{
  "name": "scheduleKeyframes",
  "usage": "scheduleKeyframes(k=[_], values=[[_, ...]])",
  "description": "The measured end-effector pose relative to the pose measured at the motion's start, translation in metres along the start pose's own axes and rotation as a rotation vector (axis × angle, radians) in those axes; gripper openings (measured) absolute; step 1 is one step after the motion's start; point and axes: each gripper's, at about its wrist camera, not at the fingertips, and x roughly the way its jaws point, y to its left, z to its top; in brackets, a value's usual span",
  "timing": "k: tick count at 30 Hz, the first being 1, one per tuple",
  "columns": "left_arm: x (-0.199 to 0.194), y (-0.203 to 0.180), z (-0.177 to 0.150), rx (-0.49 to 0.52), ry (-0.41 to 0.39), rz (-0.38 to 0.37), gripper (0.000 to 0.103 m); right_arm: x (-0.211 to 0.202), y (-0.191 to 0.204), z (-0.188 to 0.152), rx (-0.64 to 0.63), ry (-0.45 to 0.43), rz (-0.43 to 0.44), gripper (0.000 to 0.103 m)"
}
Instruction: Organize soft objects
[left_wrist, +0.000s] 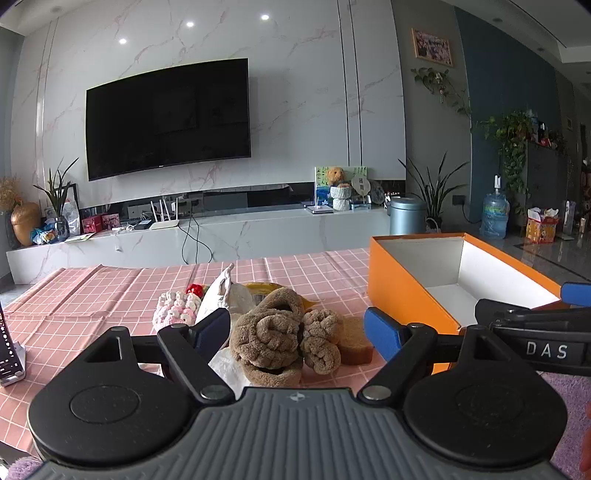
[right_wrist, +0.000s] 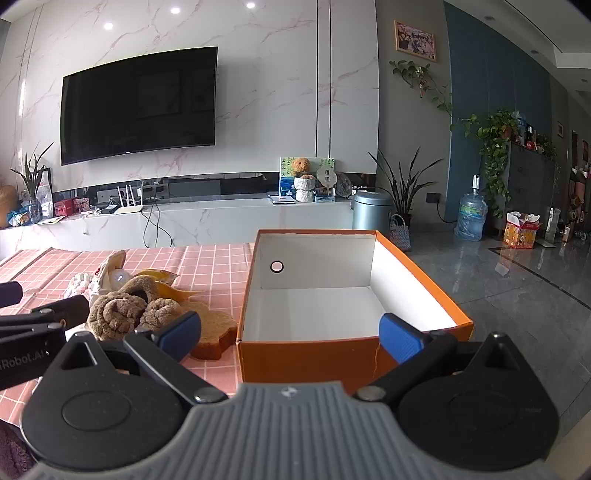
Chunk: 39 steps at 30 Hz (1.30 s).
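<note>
A heap of soft things is gathered on the bench covered with a pink checked cloth (left_wrist: 110, 291), with the brown plush braided slippers (left_wrist: 269, 332) at its front. Just beside them, on their right in the left wrist view, lies a tan sponge shaped like a slice of toast (left_wrist: 356, 339). Behind them a pink and white crocheted piece (left_wrist: 175, 310), a white pouch (left_wrist: 218, 291) and a yellow wrapper (left_wrist: 262, 286) are piled close together.

An open orange cardboard box with a white inside (right_wrist: 314, 354) is set on the bench to the right of the heap, near the toast sponge. Nothing is seen inside it, so it is judged to be the container meant for the soft things, and the sorting appears not yet begun.

The left tongs (left_wrist: 297, 326) are spread wide and hold nothing; they are aimed at the slippers, which are framed between the blue pads without being touched, probably as the first pick. The right tongs (right_wrist: 291, 332) are likewise spread wide and empty, pointed over the near wall of the box, perhaps to steady it.
</note>
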Motion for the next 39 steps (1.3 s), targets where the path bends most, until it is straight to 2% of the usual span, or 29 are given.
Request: scheduleKeyframes(k=[10, 17, 39], values=[[-0.0021, -0.0008, -0.0011, 0.016, 0.010, -0.006, 0.090, -0.0010, -0.0028, 0.0009, 0.000, -0.002, -0.002, 0.101], [0.0003, 0.0015, -0.0009, -0.012, 0.041, -0.046, 0.085, -0.0030, -0.0015, 0.0008, -0.012, -0.003, -0.011, 0.101], [-0.0003, 0.0018, -0.0027, -0.017, 0.055, -0.037, 0.085, -0.0031, -0.0009, 0.0003, -0.020, 0.000, -0.015, 0.101]])
